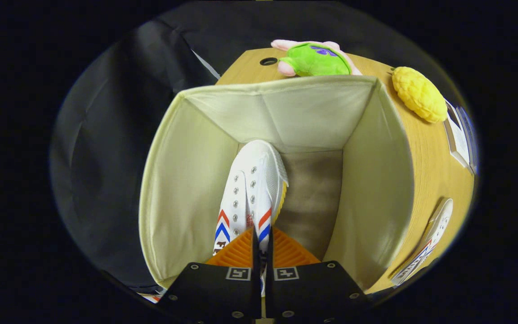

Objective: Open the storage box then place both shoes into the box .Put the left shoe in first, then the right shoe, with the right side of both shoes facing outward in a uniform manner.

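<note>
The table (425, 148) is pale wood, with a round hole near its far end. On it stands the open box (173, 189), a cream fabric bin with its top wide open and a darker floor inside. Down in the box hangs a white shoe (254, 189), toe pointing at the far wall, lying against the left half of the floor, with red and blue chevrons on its sides and a yellowish sole edge turned to the right. The gripper (261, 238) has its fingers nearly together, pinching the shoe's rear part between them. A second shoe (425, 245) lies on the table just outside the box's right wall. Beyond the box sit a green and pink plush toy (315, 60) and, to its right, a bumpy yellow toy (418, 94).
</note>
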`<action>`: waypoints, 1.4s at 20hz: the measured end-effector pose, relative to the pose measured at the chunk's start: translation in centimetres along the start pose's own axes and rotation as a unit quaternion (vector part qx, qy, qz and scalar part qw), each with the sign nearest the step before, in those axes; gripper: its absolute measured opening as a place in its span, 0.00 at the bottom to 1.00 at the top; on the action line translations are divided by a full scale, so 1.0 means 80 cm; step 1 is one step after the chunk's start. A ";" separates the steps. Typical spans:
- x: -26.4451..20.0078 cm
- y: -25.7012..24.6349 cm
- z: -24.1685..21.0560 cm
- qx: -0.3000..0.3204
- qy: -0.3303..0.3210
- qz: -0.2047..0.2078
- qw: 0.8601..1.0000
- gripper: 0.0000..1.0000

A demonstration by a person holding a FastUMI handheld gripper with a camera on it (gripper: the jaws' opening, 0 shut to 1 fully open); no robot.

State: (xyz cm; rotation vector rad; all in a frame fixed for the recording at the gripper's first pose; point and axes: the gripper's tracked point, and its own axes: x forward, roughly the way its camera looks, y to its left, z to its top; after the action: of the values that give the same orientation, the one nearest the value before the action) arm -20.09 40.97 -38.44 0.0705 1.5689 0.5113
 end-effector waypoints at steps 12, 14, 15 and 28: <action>-0.040 0.069 0.029 0.101 -0.036 0.179 0.978 0.60; -0.060 0.060 0.028 0.096 -0.051 0.189 0.976 0.79; -0.075 0.059 0.028 0.097 -0.060 0.201 0.973 0.82; -0.201 -0.222 -0.021 0.108 -0.215 0.058 0.969 0.96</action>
State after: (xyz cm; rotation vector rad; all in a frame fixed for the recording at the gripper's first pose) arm -15.76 18.91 -29.87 0.4148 1.1918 0.3829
